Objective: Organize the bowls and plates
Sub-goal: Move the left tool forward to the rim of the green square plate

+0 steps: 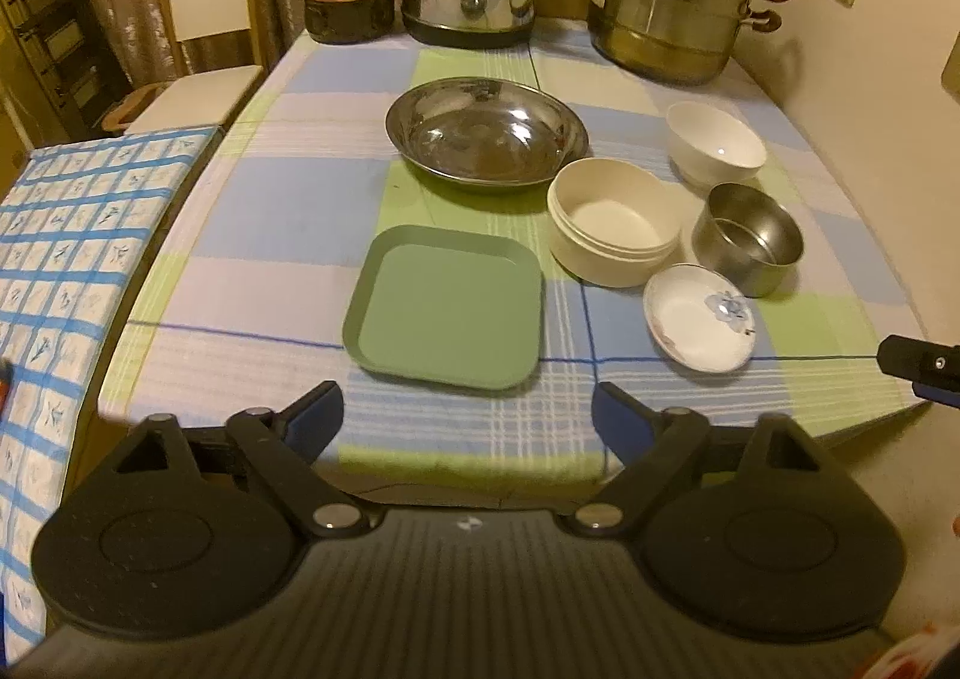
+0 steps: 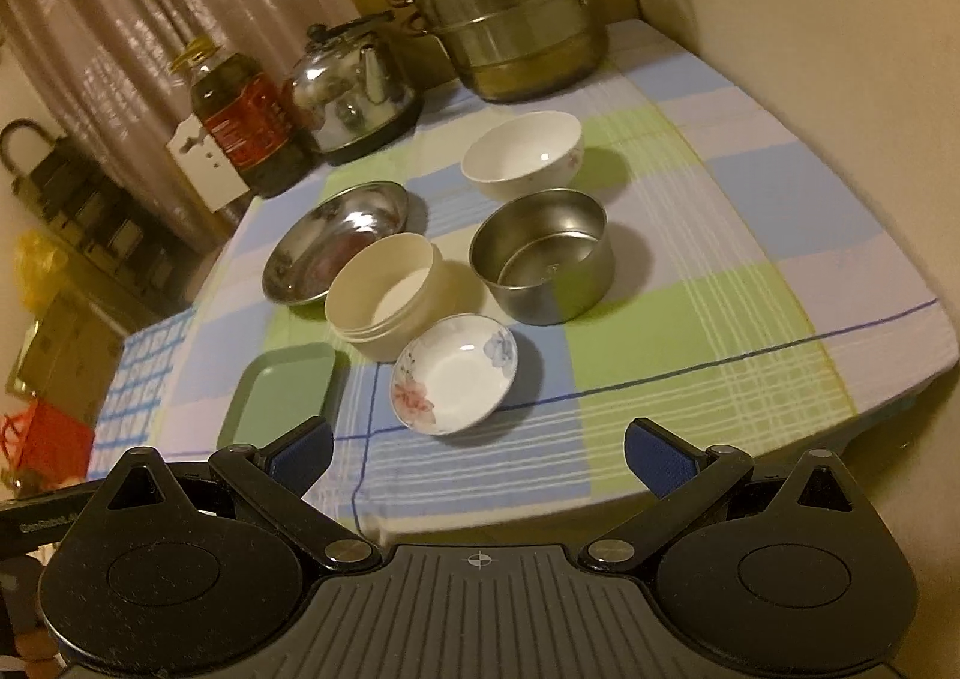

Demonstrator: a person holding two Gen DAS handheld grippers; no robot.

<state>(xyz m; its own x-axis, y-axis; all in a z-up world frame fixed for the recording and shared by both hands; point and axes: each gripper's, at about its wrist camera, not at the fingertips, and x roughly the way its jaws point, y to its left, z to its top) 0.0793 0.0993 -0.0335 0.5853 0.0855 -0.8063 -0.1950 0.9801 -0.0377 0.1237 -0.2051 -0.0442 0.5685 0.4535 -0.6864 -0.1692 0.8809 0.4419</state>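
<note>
Both hand-held grippers hang open over the near edge of the desk, nothing between their jaws.

In the left wrist view the left hand-held gripper (image 1: 468,415) sits at the bottom centre, jaws spread wide, just below the green square plate (image 1: 447,310). Above that plate lies the wide steel dish (image 1: 486,135); to its right cluster the cream round container (image 1: 615,220), the white bowl (image 1: 717,141), the steel bowl (image 1: 750,238) and the small flowered saucer (image 1: 699,319). In the right wrist view the right hand-held gripper (image 2: 480,454), jaws likewise apart, sits just below the saucer, on the checked cloth (image 2: 720,199).
</note>
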